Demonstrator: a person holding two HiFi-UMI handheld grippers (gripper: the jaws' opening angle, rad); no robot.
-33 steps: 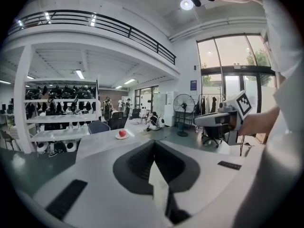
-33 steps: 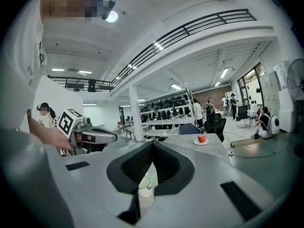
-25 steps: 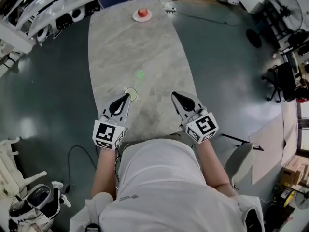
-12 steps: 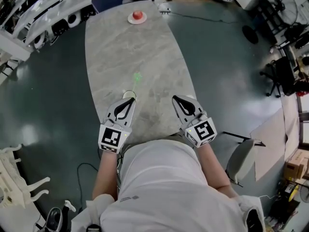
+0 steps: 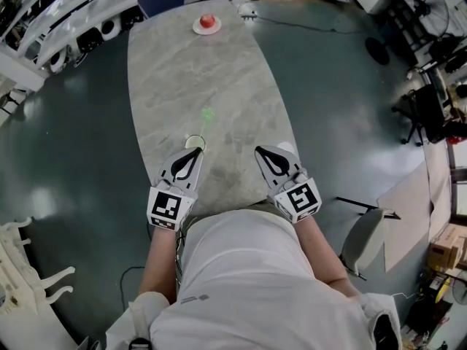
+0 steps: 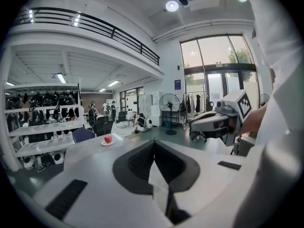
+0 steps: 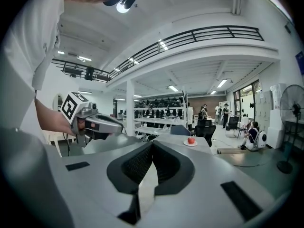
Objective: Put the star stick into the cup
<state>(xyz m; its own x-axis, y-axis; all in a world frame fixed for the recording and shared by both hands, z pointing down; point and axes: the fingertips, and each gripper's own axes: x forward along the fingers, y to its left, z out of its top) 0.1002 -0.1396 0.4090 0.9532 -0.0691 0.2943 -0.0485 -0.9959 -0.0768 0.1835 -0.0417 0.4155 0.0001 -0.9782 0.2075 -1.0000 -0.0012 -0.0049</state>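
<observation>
Head view: I am holding left gripper (image 5: 197,151) and right gripper (image 5: 257,151) empty, jaws together, in a neutral pose over the table (image 5: 219,64) edge; star stick (image 5: 208,115) lying outside cup (image 5: 193,140).

table (image 5: 219,64) centre open | cup (image 5: 191,141) just ahead of left gripper (image 5: 194,154) | star stick (image 5: 208,114) beyond cup | plate (image 5: 207,25) at far end
</observation>
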